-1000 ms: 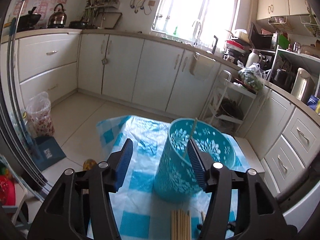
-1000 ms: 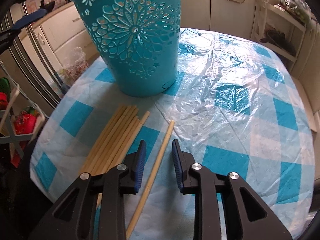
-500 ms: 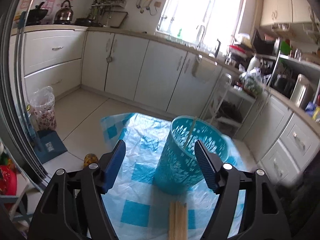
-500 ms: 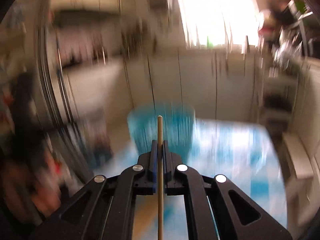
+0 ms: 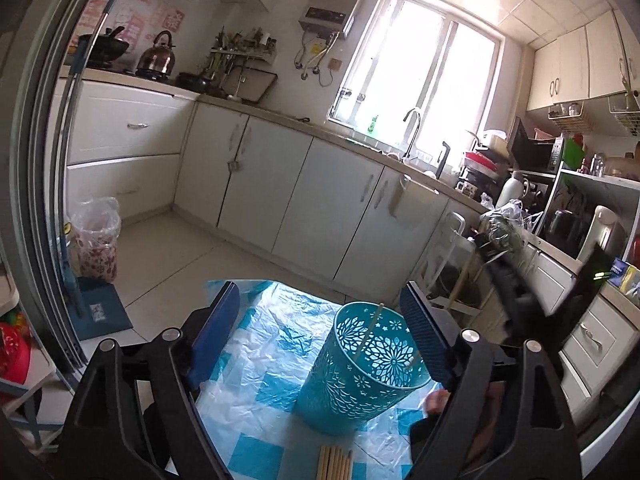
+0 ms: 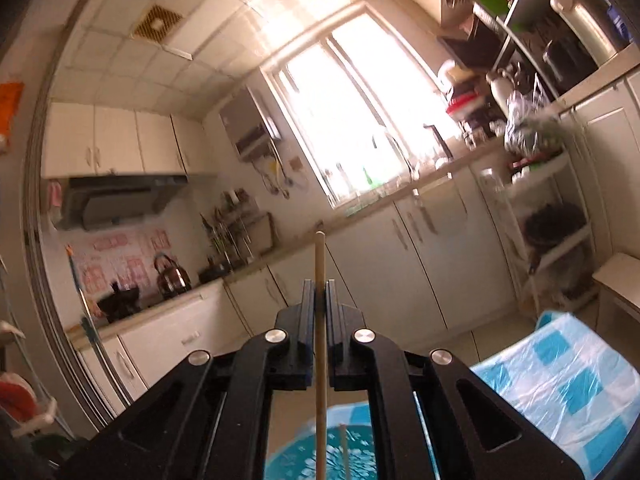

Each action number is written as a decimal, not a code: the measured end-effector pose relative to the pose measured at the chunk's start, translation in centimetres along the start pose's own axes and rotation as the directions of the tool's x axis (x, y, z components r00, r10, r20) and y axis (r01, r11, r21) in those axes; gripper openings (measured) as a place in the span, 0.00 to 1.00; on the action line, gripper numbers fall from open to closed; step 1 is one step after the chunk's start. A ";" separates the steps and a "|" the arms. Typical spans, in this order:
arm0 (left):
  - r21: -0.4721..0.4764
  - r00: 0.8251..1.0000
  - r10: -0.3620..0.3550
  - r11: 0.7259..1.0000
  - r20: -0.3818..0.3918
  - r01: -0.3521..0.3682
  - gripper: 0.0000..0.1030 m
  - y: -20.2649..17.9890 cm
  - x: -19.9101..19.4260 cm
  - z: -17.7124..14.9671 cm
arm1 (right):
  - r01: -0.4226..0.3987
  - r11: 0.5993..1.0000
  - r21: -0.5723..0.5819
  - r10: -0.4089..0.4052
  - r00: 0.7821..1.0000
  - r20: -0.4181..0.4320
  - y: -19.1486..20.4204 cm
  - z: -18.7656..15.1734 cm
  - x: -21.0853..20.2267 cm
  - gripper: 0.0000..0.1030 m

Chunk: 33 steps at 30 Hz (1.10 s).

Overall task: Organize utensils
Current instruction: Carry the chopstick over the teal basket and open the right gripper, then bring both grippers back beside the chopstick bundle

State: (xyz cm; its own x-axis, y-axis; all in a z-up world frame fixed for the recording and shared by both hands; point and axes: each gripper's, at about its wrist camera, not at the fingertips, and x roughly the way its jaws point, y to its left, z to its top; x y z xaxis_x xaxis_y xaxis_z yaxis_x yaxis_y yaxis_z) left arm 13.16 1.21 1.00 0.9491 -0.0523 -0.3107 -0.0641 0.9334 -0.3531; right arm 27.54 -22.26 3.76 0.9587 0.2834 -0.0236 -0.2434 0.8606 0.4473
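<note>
A teal cut-out basket [image 5: 364, 368] stands on the checked table with one chopstick [image 5: 370, 328] leaning inside it. A bundle of wooden chopsticks [image 5: 334, 462] lies in front of it. My left gripper [image 5: 318, 320] hovers before the basket; its jaws are opening, and the pads touch nothing. My right gripper [image 6: 319, 292] is shut on a single chopstick [image 6: 320, 256], held upright above the basket [image 6: 360, 454]. In the left wrist view the right gripper [image 5: 520, 292] is a dark blur up right of the basket.
A blue-and-white checked plastic cloth [image 6: 560, 380] covers the table. White cabinets [image 5: 304, 200] run along the far wall. A white shelf rack [image 5: 452, 248] stands at the right, and a bagged bin [image 5: 94, 240] on the floor at the left.
My right gripper shut on the lone chopstick on the cloth, lifted it and swung up to level over the basket. My left gripper widened and drew back upward from the basket.
</note>
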 end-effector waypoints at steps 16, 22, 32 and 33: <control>0.001 0.991 0.052 0.999 -0.123 -0.052 0.80 1.0 2.1 -1.4 | -0.011 0.990 -0.138 -0.031 0.954 -0.298 -0.3 -5.2 -5.5 0.20; 0.032 0.984 0.066 0.998 -0.166 -0.062 0.82 1.2 1.6 -2.4 | 0.016 0.986 -0.169 -0.108 0.827 -0.551 -0.8 -10.0 -9.3 0.20; 0.059 0.969 0.101 0.994 -0.226 -0.090 0.83 2.6 1.7 -4.0 | 0.041 0.973 -0.228 -0.203 0.624 -0.755 -1.1 -16.7 -8.0 0.20; 0.066 0.966 0.106 0.994 -0.237 -0.092 0.83 2.7 1.9 -4.2 | 0.041 0.970 -0.239 -0.214 0.607 -0.765 -1.1 -17.4 -7.6 0.19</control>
State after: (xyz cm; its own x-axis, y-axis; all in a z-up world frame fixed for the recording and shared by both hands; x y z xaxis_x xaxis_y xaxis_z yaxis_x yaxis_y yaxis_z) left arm 13.45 2.15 -4.29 0.8366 -0.0362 -0.5466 -0.1311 0.9556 -0.2639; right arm 17.92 -18.00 -12.12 0.5214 0.3118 -0.7943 -0.2321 0.9476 0.2196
